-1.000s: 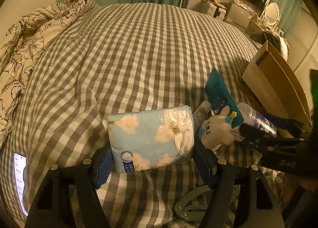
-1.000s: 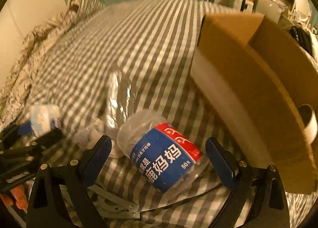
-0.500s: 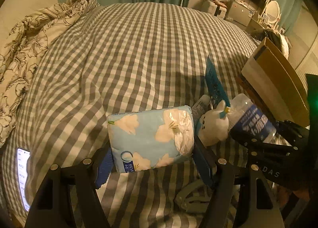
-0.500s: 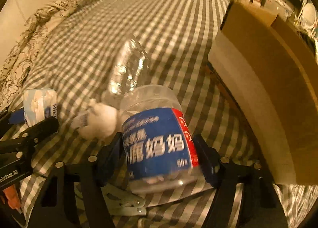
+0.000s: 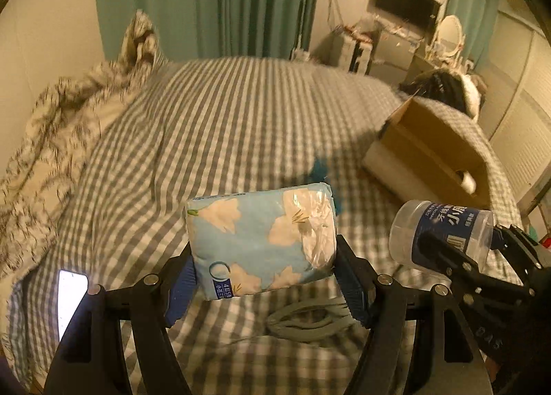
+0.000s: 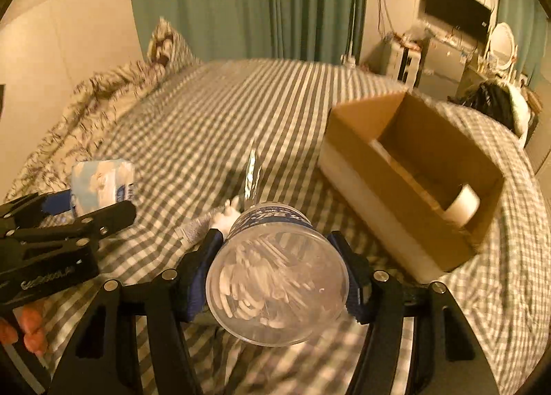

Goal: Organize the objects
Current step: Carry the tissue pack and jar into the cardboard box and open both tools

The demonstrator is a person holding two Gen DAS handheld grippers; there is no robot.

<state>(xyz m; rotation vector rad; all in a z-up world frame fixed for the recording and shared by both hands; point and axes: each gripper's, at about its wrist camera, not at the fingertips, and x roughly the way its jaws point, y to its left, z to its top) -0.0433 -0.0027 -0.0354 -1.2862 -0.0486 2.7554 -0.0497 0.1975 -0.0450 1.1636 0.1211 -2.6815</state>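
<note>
My left gripper is shut on a light blue tissue pack with white flowers, held above the checked bed. The pack also shows in the right wrist view. My right gripper is shut on a clear plastic jar with a blue label, its clear base facing the camera. The jar also shows in the left wrist view, held up at the right. An open cardboard box sits on the bed to the right, with a white roll inside.
A small white plush toy, a tube and a shiny clear bottle lie on the bed in front of the jar. A lit phone lies at the left. A floral duvet is bunched at the far left.
My right gripper closed on the jar and lifted it off the bed. Both grippers rose and tilted up, so more of the room and the box's inside now show.
</note>
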